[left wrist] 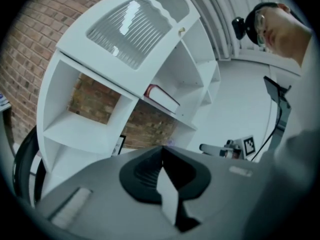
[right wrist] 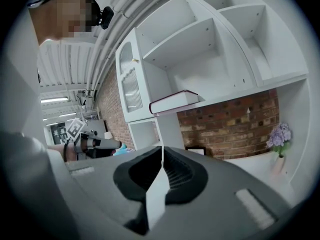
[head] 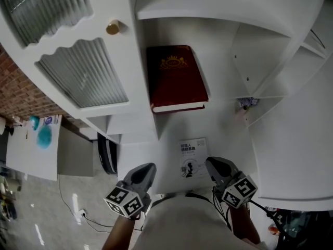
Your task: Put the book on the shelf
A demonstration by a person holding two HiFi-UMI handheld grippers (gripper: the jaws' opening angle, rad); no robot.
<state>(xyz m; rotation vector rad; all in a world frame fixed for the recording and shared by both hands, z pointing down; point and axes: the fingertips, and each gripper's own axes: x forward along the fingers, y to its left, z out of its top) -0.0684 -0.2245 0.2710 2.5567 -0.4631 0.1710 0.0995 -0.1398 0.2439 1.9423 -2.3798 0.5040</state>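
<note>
Brick wall [right wrist: 235, 115] behind a white open-backed shelf unit [head: 270, 51], with a ribbed-glass cabinet door [head: 83, 74] and brass knob [head: 113, 27] on one side.

Progress-wise I'd call this pretty much done. The dark red book [head: 176, 77] lies flat on a shelf board, toward the board's left end next to the cabinet, its white page edge right along the front edge. Nothing is touching it. The left gripper [head: 148, 170] and right gripper [head: 212, 165] are both low down by the person's body, well apart from the book. Each one's own camera shows the jaws pressed together with nothing between them. If anything's left, maybe it's nudging the book deeper onto the board, but that's just my guess.

What each view adds:
- The head view is the only one showing the cover from above, with its gold emblem, and both tongs at once. It also shows a small printed card [head: 193, 158] on the lower board, near that board's front edge.
- The right gripper view shows the book side-on, so you see its thickness and that it sits level. It also catches purple flowers [right wrist: 279, 133] low at the unit's right end, which are only a tiny blur from above.
- The left gripper view gives the same book from the other side, plus an empty compartment with brick showing through.
</note>
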